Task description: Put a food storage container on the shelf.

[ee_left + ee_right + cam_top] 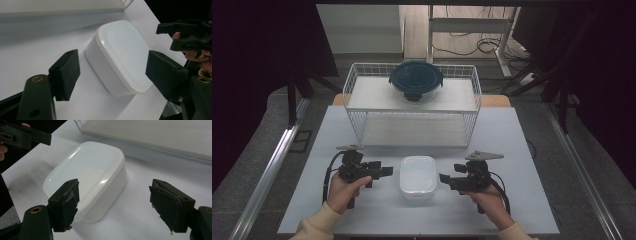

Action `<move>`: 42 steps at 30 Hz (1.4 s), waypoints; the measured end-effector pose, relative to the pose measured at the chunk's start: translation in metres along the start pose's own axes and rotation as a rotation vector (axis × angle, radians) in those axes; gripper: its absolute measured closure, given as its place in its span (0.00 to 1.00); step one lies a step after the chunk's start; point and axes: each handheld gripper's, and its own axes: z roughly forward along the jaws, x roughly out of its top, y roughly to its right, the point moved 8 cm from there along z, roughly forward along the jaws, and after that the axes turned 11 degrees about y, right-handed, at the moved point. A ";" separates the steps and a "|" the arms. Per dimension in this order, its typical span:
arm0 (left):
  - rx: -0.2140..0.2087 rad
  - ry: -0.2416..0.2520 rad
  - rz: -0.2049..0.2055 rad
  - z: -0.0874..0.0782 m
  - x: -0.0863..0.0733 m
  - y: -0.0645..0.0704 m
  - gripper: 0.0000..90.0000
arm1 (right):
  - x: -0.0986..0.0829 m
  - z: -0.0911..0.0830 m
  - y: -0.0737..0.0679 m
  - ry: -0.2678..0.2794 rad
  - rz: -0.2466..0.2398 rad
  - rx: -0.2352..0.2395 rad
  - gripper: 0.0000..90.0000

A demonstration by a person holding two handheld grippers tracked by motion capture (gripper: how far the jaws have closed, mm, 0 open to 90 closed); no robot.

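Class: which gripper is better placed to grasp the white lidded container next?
Left, marginally. The left gripper already frames the white container between its open jaws; the right gripper, also open, aims partly beside it.

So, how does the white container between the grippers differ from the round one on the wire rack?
The white container is rectangular with rounded corners; the round container is circular. The white container has a white lid, the round container a dark blue-green one. The white container rests on the table, the round container on the wire rack. Both have lids on.
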 end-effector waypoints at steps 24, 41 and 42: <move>-0.085 -0.047 -0.203 0.031 -0.014 -0.005 0.45 | -0.002 0.039 -0.004 -0.095 0.230 0.099 0.44; -0.124 -0.062 -0.254 0.038 -0.026 0.000 0.76 | -0.011 0.037 -0.002 -0.100 0.370 0.105 0.73; -0.124 -0.060 -0.251 0.037 -0.026 0.001 0.77 | -0.011 0.036 -0.003 -0.095 0.366 0.103 0.74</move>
